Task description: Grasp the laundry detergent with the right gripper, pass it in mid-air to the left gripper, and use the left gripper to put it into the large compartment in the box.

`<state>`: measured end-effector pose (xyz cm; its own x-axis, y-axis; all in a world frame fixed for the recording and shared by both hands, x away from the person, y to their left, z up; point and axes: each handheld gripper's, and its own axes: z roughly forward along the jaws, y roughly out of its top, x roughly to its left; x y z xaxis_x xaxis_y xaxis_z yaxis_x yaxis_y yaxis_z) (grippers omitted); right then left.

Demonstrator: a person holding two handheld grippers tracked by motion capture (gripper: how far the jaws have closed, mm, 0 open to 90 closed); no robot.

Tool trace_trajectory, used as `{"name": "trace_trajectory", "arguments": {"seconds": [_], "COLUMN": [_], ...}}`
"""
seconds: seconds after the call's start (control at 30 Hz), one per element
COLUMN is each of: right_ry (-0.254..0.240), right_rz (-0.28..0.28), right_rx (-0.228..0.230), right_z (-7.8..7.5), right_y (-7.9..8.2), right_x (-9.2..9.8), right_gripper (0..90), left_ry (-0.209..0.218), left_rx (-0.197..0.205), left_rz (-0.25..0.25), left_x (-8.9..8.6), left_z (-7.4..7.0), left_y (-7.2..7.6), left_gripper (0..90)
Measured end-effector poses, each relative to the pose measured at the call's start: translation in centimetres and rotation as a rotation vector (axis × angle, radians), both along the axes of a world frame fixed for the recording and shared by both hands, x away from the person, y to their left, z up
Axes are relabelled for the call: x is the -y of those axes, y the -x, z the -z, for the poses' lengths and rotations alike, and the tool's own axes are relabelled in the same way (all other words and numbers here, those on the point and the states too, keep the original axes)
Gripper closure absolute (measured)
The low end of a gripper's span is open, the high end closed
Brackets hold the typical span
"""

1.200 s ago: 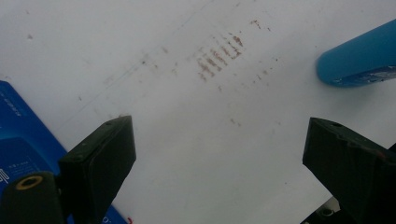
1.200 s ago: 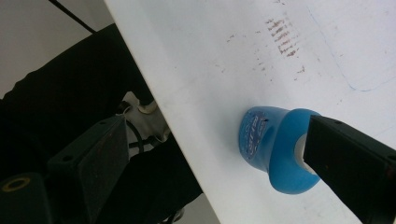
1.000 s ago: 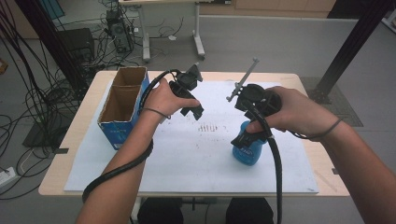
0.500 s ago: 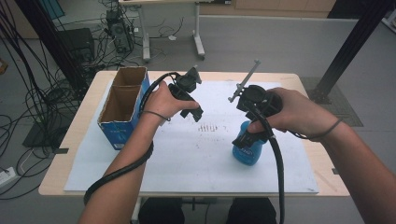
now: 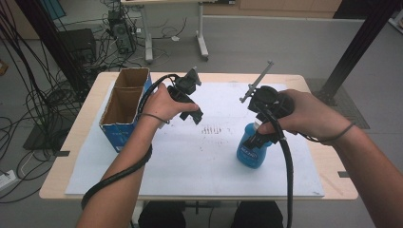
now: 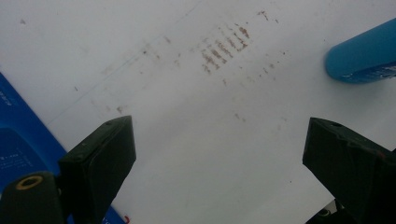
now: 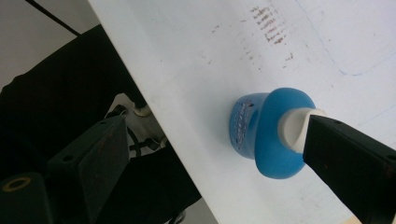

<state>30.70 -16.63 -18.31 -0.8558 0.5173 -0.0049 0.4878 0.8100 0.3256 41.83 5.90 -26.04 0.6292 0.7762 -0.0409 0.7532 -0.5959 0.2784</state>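
- High view: my right gripper (image 5: 258,137) has barely moved, hovering over the blue bottle (image 5: 250,152), fingers spread apart, white cap (image 7: 293,129) ungripped.
- Left gripper (image 5: 196,115) stays open, empty, so grasping remains ahead.

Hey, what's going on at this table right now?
A person holds a hand-held gripper in each hand over a white sheet on the table. The right hand-held gripper hovers, open, over a blue bottle with a white cap; one jaw is beside the cap, and the bottle stands upright, not gripped. The left hand-held gripper hangs open above the bare sheet. A cardboard box stands at the table's left.
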Motion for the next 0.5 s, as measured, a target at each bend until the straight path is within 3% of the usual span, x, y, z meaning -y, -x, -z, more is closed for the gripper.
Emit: {"name": "trace_trajectory", "arguments": {"seconds": [0.5], "right_ry": [-0.003], "right_rz": [0.04], "right_rx": [-0.001], "right_z": [0.3], "right_y": [0.2], "right_x": [2.4], "right_gripper": [7.1], "left_ry": [0.01], "left_rx": [-0.017], "left_rz": [-0.019], "left_x": [-1.0], "left_z": [0.3], "left_y": [0.3], "left_gripper": [9.9]}}
